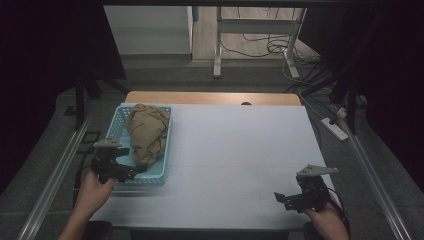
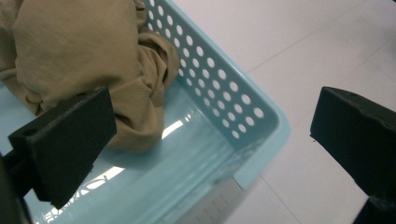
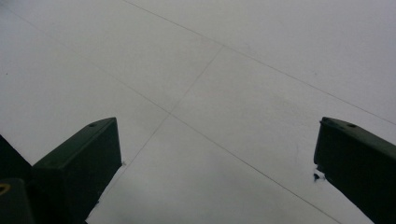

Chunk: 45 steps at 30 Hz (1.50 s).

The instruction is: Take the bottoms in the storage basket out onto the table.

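Tan cloth (image 1: 145,134) bunched in a light-blue perforated basket (image 1: 165,150) at the left side of the white table (image 1: 240,150), filling most of the basket from its far end toward the near end. Left gripper (image 1: 131,172) positioned at the basket's near right corner, jaws spread wide and empty: in the left gripper view, one jaw inside the basket just beside the cloth (image 2: 84,60), the other outside over the table, the basket wall (image 2: 224,102) between them. Right gripper (image 1: 281,198) low over bare table near the front right edge, well apart from the basket, jaws likewise released with nothing between them. Probable step in hand: reach for the cloth to lift it out. Principal risk: closure from the present stance likely to clamp the basket wall rather than the fabric, dragging or tipping the light basket on the smooth surface. Cause: jaws straddling the corner instead of both standing inside the rim. Secondary risk: a shallow pinch on one outer fold, leaving the bundle to unroll, snag on the rim or on the perforations, and haul the basket upward. Further risk: no restraint on the basket with the right gripper so distant. Recommended: both left jaws brought inside the rim and over a thick fold before closing; basket steadied if lifted with the cloth.
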Tool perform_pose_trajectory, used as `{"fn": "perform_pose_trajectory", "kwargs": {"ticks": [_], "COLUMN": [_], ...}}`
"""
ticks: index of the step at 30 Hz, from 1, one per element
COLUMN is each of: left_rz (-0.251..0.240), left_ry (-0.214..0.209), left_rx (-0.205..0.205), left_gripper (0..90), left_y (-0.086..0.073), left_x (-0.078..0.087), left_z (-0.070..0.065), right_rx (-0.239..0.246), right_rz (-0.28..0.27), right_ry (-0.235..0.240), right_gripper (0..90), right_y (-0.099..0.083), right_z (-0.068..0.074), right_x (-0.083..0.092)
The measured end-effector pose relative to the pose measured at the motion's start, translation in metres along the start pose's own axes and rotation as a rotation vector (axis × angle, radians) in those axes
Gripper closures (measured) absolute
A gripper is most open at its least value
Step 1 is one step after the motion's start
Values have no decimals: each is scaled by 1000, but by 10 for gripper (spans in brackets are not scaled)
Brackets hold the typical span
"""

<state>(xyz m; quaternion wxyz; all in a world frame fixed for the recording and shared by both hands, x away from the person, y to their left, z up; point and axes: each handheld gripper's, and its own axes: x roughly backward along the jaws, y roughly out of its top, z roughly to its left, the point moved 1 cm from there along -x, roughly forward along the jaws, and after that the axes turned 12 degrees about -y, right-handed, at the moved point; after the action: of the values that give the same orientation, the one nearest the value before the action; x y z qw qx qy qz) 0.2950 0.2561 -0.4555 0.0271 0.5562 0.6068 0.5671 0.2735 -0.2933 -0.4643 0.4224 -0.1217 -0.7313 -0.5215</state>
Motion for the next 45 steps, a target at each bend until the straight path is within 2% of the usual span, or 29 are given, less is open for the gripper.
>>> {"fn": "perform_pose_trajectory", "kwargs": {"ticks": [5,11,25,36,38,45], "left_rz": [10,6,42,57,53,63], "left_ry": [28,46,101,103,95,112], "left_rx": [7,27,51,65,62,73], "left_gripper": [0,0,1,1,0,0], "left_y": [6,13,36,51,53,62], "left_x": [-7,-9,-18,-26,-27,-33], "left_z": [10,19,40,56,60,78], "right_rx": [-1,3,5,10,9,10], "right_rz": [0,3,7,9,11,14], "right_ry": [2,2,4,5,6,8], "right_gripper": [8,8,8,9,9,9], "right_y": [0,0,0,0,0,0], "right_z": [0,0,0,1,1,1], "right_x": [0,0,-1,-1,-1,-2]}}
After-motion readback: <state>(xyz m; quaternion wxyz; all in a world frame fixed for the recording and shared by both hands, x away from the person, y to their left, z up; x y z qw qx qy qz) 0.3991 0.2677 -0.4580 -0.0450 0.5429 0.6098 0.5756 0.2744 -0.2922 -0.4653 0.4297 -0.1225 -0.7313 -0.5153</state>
